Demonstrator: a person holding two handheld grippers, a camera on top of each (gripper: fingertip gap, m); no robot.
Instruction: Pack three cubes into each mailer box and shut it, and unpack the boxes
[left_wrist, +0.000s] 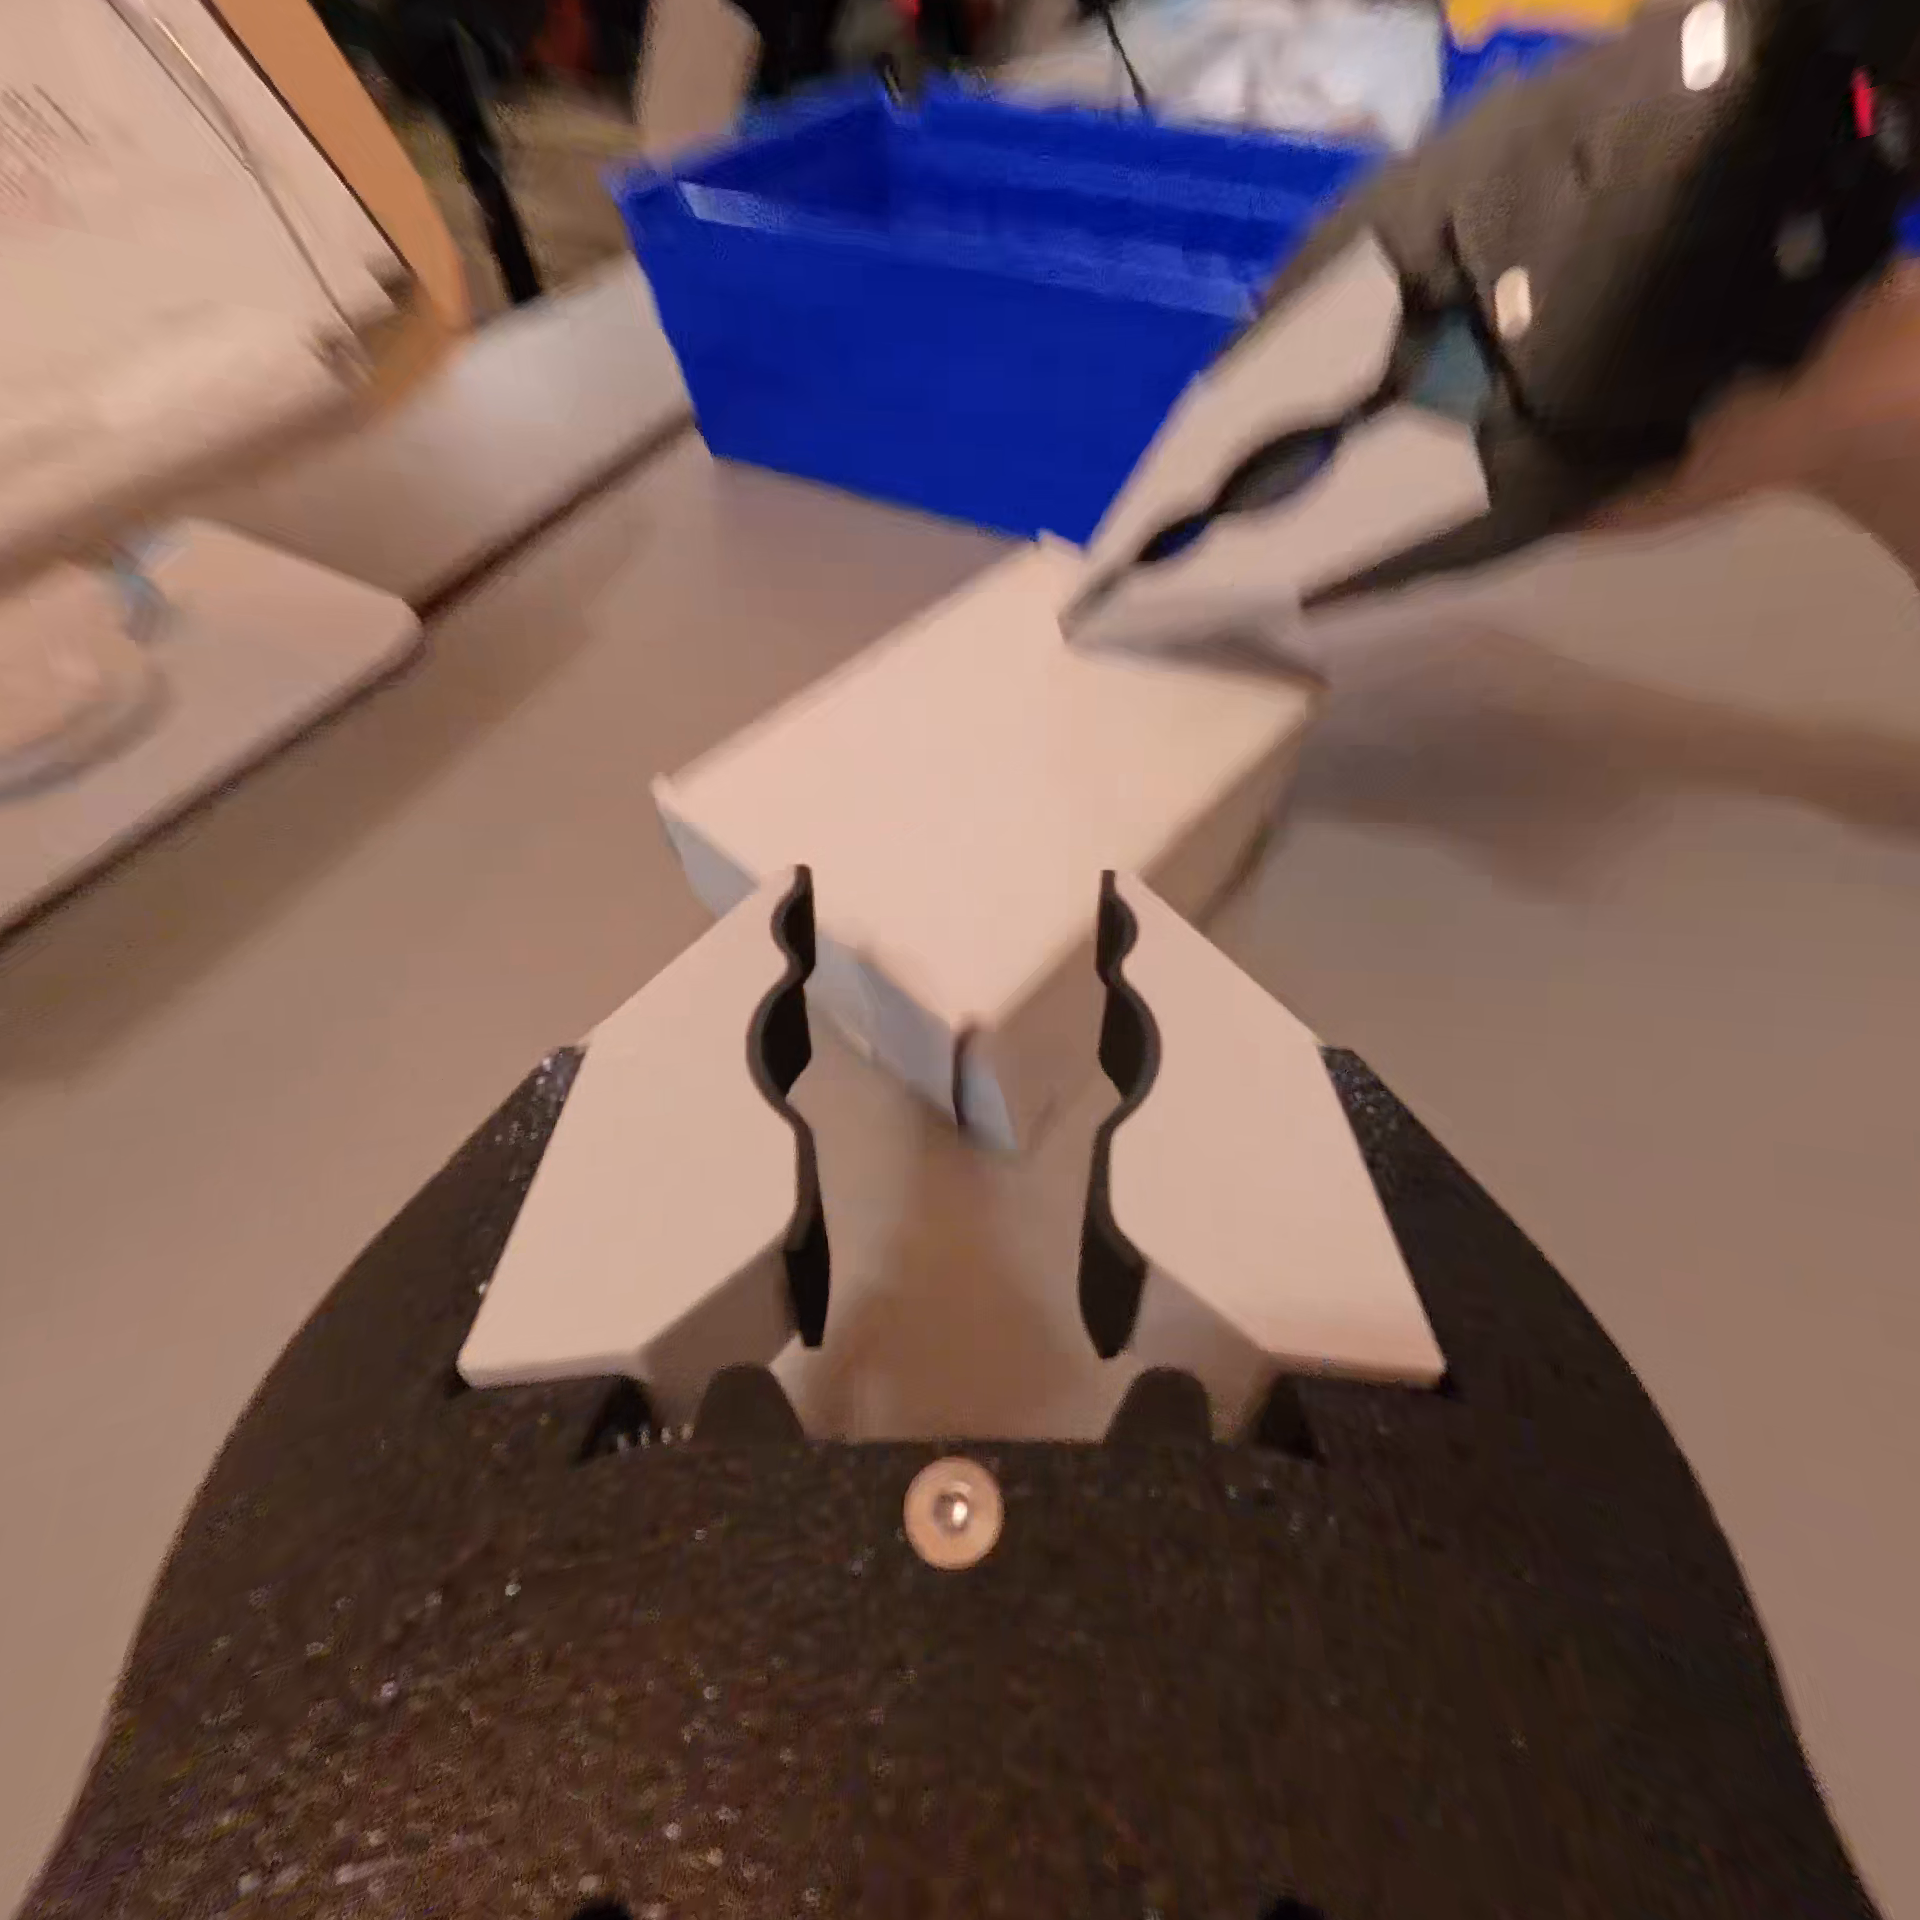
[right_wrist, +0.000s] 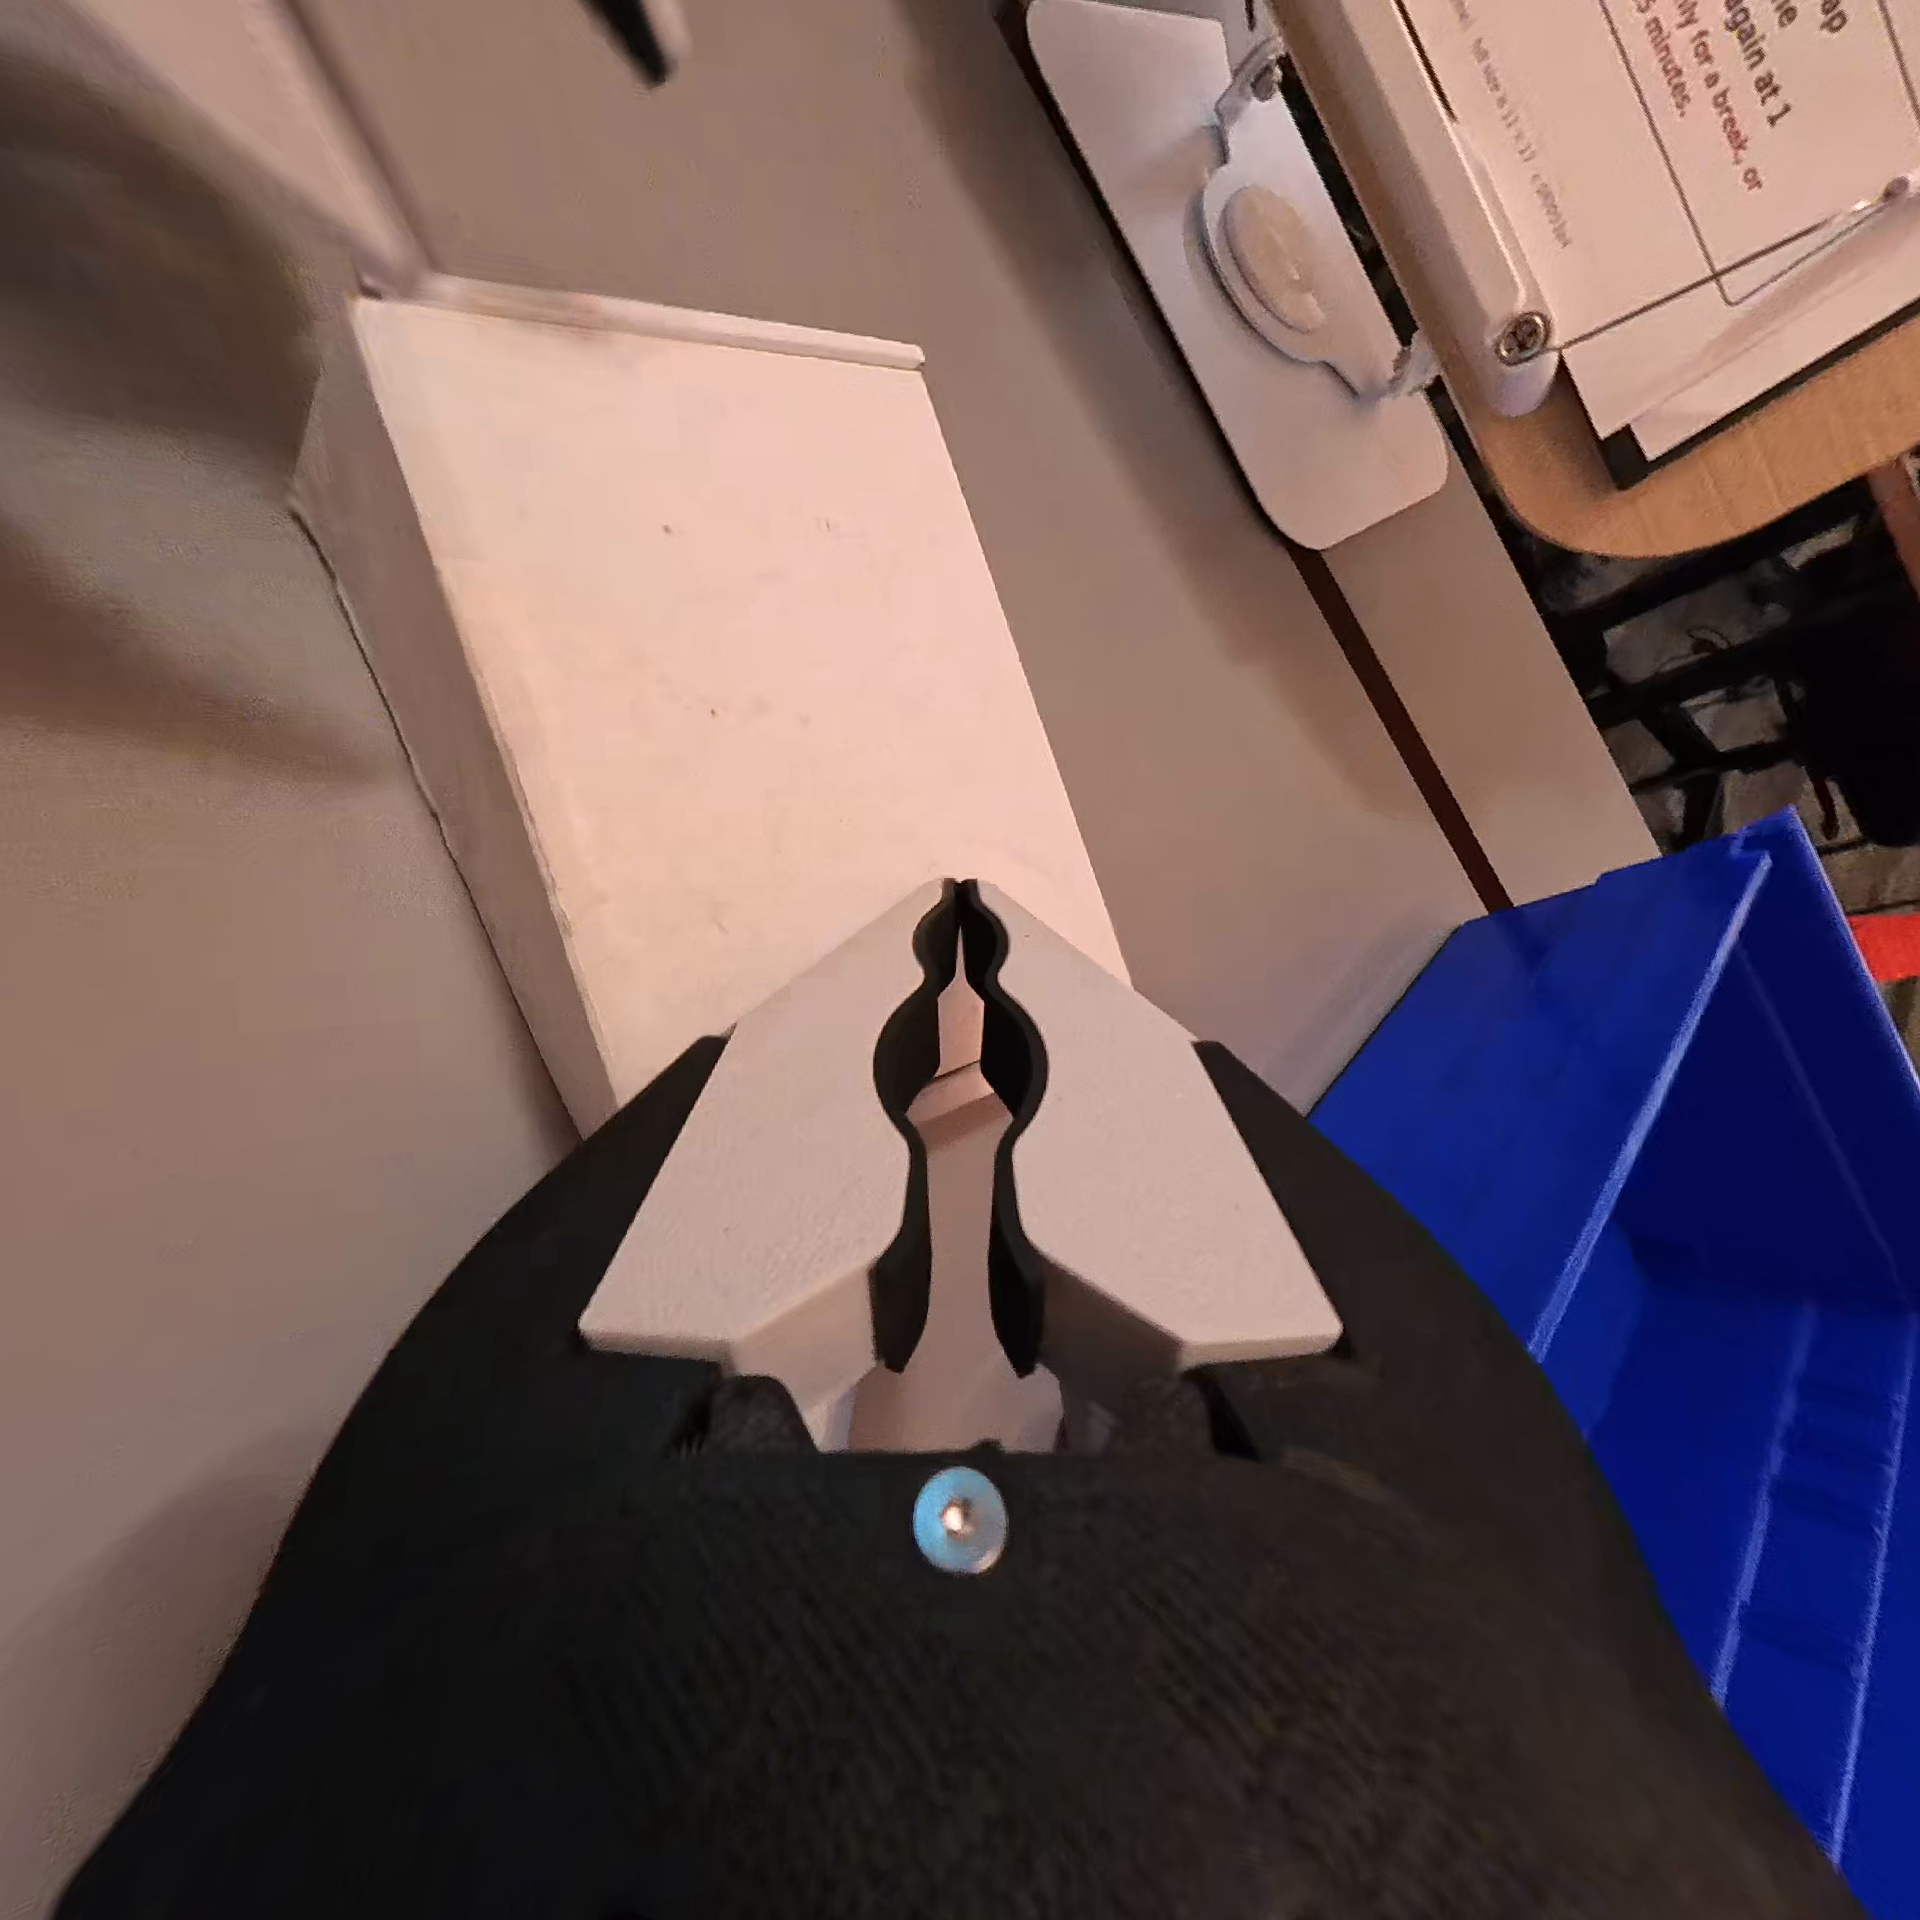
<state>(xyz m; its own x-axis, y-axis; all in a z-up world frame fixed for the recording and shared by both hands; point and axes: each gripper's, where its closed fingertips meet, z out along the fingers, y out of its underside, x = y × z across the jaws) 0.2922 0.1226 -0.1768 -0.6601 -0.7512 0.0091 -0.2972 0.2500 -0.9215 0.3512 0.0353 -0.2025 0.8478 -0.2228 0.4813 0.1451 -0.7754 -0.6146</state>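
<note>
Mailer box (left_wrist: 977, 831), white and closed with its lid flat on top, lies on the grey bench (left_wrist: 312, 1091) between the two tools, one corner turned toward the left wrist camera. Left tongs (left_wrist: 956, 904) stand spread apart, the near corner of the box sitting in the gap between the two grey fingers (left_wrist: 665, 1143); motion blur makes it impossible to tell whether the black wavy pads actually touch the cardboard, and nothing is pinched. Right tongs (right_wrist: 958, 885) are pressed together at the tips, with only the rounded hollows farther back along the pads left as gaps, and they grip nothing. In the right wrist view their tips hang over the near end of the box lid (right_wrist: 707, 623); in the left wrist view the same tongs (left_wrist: 1081, 618) come in from the upper right and their tips meet the far corner of the box top, seemingly in contact, though blur leaves that uncertain. No cubes show in either view. Just beyond the box, on its far side as the left camera sees it, stands a blue plastic bin (left_wrist: 935, 312), which the right wrist view shows beside the right tongs (right_wrist: 1662, 1247). A white flat stand base (right_wrist: 1247, 312) rests on the bench farther off, carrying a sheet with printed text (right_wrist: 1714, 156) in a clear holder.
</note>
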